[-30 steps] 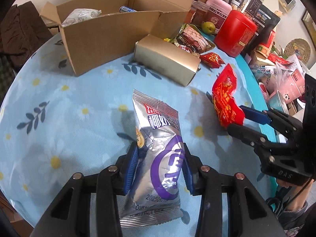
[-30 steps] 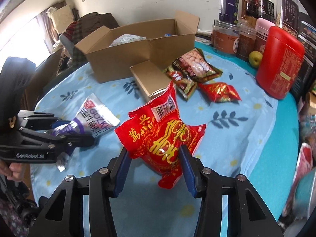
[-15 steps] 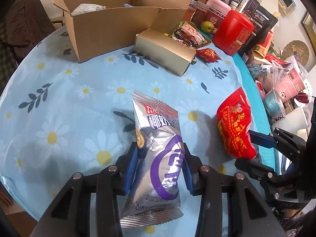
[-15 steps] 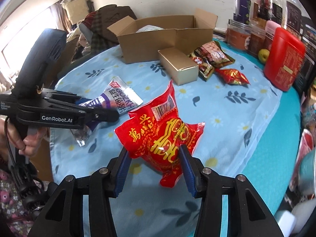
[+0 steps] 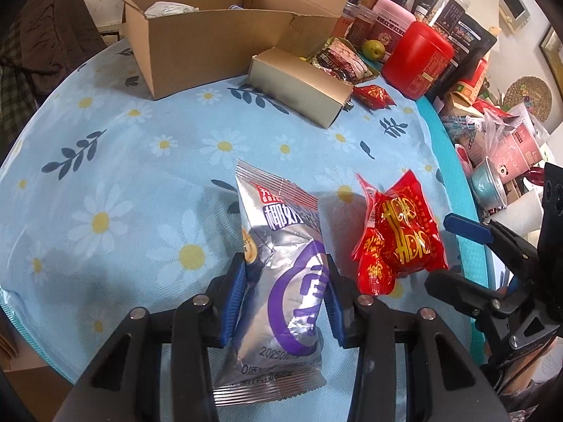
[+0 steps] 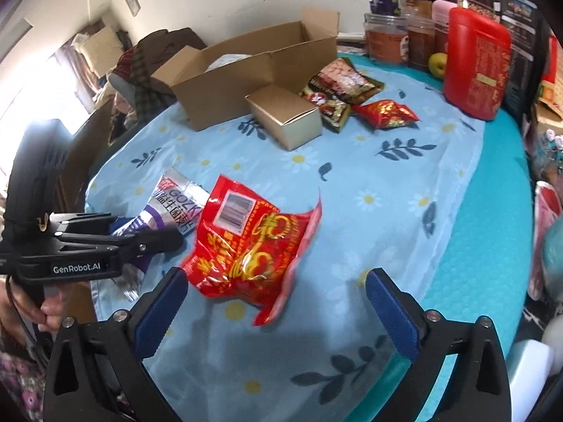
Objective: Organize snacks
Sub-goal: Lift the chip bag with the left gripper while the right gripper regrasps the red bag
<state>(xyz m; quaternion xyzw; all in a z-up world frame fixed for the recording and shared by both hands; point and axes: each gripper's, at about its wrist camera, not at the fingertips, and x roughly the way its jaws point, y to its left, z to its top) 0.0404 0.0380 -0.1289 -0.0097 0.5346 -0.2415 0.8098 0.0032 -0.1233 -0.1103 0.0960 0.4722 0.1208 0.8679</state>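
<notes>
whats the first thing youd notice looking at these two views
Most striking is the red snack packet, lying loose on the daisy-print tablecloth in front of the right gripper, whose jaws are opening wide around nothing. Right beside it, the left gripper clamps a silver and purple snack packet. Behind them stands an open cardboard box, with a tall red canister among jars at the table's far edge.

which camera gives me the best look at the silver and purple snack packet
The left wrist view: the silver and purple packet fills its centre, front side showing, clamped in the left gripper. The right wrist view shows only its top end, partly hidden behind the red packet.
</notes>
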